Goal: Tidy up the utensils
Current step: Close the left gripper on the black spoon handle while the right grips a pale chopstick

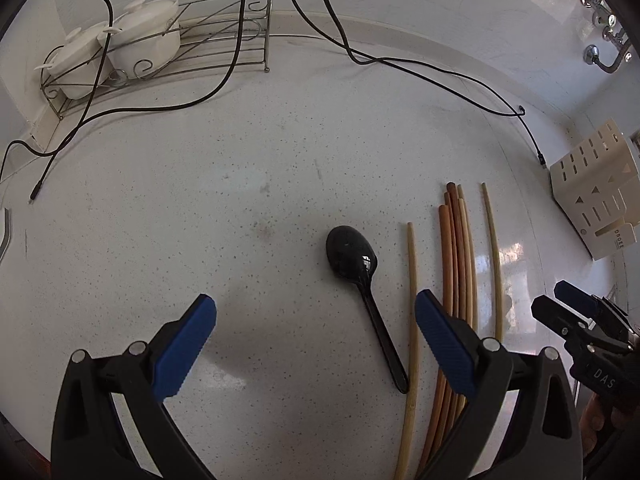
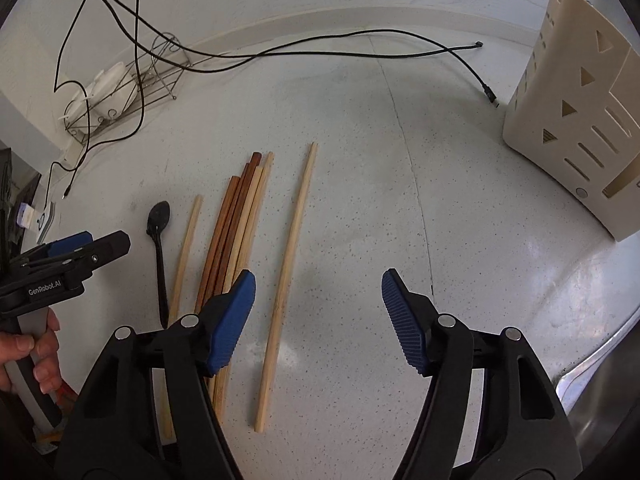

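At the far left a wire rack [image 1: 160, 56] holds two white lidded pots [image 1: 148, 36], with black cables [image 1: 224, 80] trailing over the speckled counter [image 1: 200, 200]. The left gripper [image 1: 316, 344] hovers above the counter with its blue pads wide apart, holding nothing. One black plastic spoon [image 1: 354, 256] lies between its fingers, bowl pointing away, handle running back toward the right finger. Just right of the spoon lies a single pale chopstick [image 1: 412, 300], then a touching bundle of chopsticks [image 1: 456, 248] — roughly three reddish-brown and three pale, though the exact count is hard to tell — then one more pale chopstick [image 1: 494, 260] lying apart. The right gripper [image 2: 319, 316] is likewise spread open and empty, over bare counter right of that lone chopstick [image 2: 288, 280]. One cream slotted utensil holder [image 2: 580, 128] stands at the far right.
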